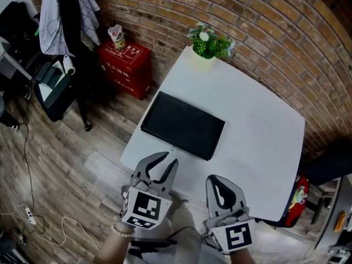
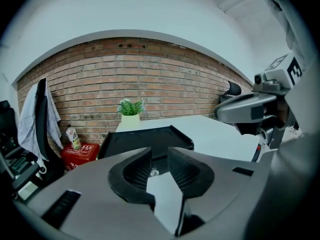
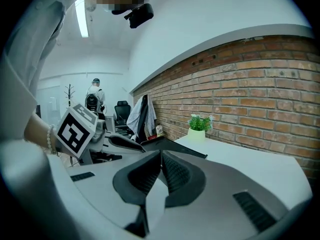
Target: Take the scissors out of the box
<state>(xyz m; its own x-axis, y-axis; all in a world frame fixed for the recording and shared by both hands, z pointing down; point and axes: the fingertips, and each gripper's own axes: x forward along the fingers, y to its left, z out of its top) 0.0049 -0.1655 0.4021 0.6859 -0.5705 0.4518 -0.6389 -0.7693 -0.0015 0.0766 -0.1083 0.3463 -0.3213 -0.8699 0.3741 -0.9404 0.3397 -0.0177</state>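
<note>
Closest to me are the two grippers, both low at the near edge of the white counter (image 1: 258, 147). On the left gripper (image 1: 169, 163) (image 2: 159, 160) the fingers (image 2: 131, 178) stand a little apart, with a narrow gap between them, and they hold nothing. Through this gap I see the near side of the black box (image 1: 183, 125) (image 2: 145, 139). The fingers point at it from just beside; whether they touch it I cannot tell. On the right gripper (image 1: 217, 183) (image 3: 161, 158) the fingers (image 3: 179, 176) are pressed together at the tips with nothing between them, to the right of the box and apart from it. The box lies flat on the left part of the counter with its lid closed, so the scissors cannot be seen. A small green plant (image 1: 208, 42) in a pale pot stands at the far corner, by the brick wall (image 1: 264, 32).
</note>
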